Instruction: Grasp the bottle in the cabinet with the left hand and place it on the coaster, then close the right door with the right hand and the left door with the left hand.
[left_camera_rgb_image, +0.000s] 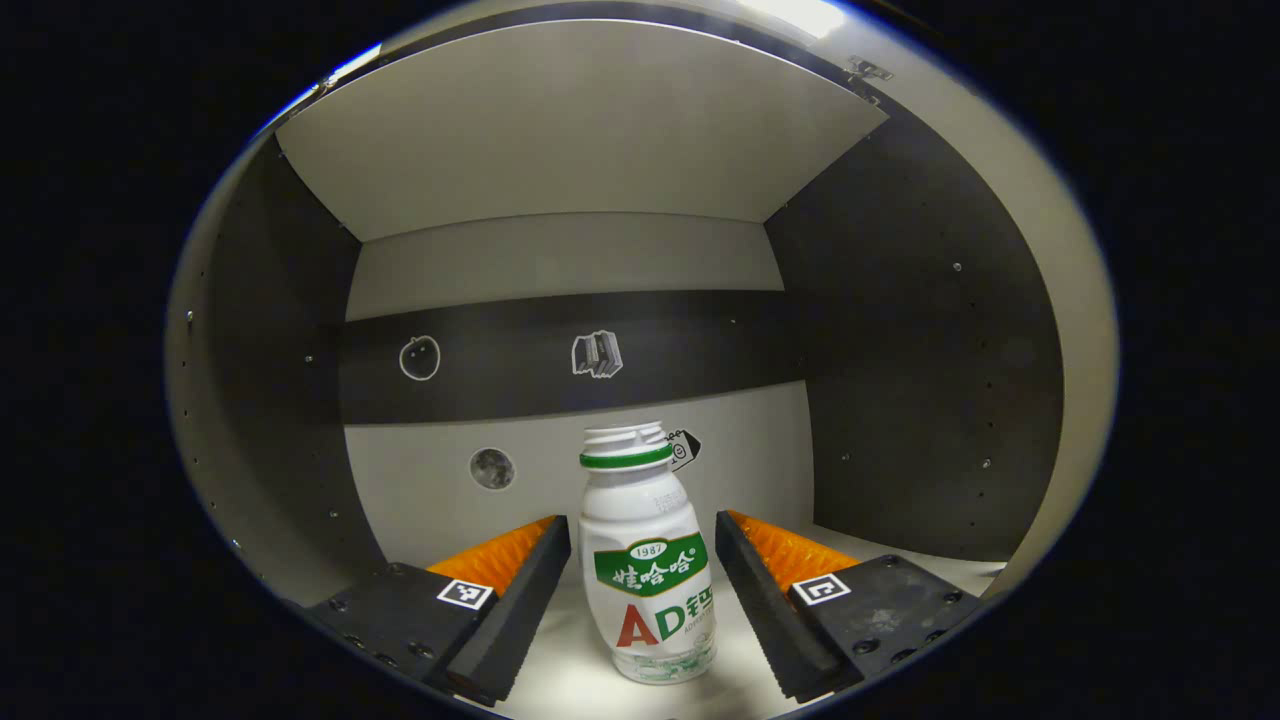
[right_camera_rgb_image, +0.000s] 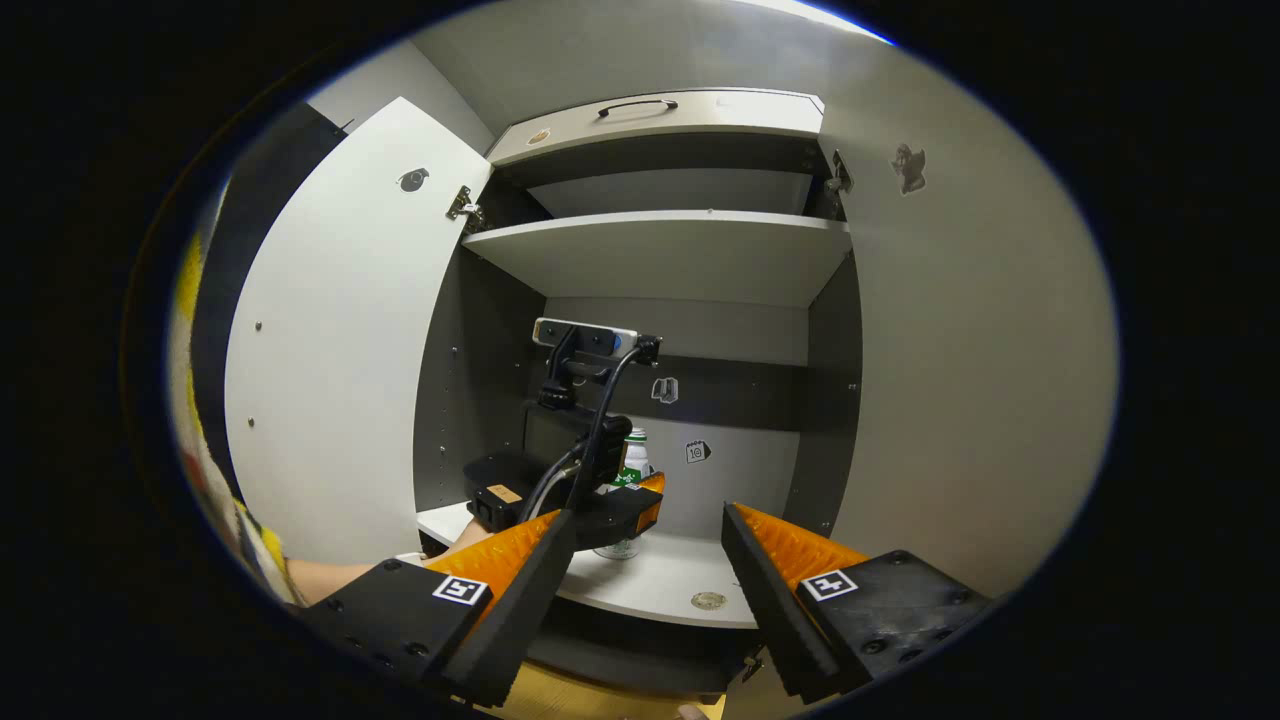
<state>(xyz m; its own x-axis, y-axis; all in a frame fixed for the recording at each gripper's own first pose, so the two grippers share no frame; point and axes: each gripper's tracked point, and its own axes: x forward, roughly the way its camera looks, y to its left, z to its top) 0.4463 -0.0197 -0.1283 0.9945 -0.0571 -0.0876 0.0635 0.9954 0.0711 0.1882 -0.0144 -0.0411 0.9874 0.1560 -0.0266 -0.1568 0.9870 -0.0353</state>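
A white bottle (left_camera_rgb_image: 648, 560) with a green neck ring and a green label stands upright on the cabinet's lower shelf (left_camera_rgb_image: 570, 690). My left gripper (left_camera_rgb_image: 642, 525) is open around it, one finger on each side with a gap to the bottle on both. In the right gripper view the left gripper (right_camera_rgb_image: 625, 497) reaches into the cabinet, with the bottle (right_camera_rgb_image: 633, 450) at its tips. My right gripper (right_camera_rgb_image: 648, 515) is open with nothing in it, in front of the cabinet. The left door (right_camera_rgb_image: 330, 350) and the right door (right_camera_rgb_image: 980, 350) both stand wide open.
An upper shelf (right_camera_rgb_image: 660, 250) spans the cabinet above the bottle, and a drawer front with a dark handle (right_camera_rgb_image: 640, 105) sits over it. A small round disc (right_camera_rgb_image: 708, 600) lies near the lower shelf's front edge (right_camera_rgb_image: 650, 598). A person's forearm (right_camera_rgb_image: 330, 575) enters from the left.
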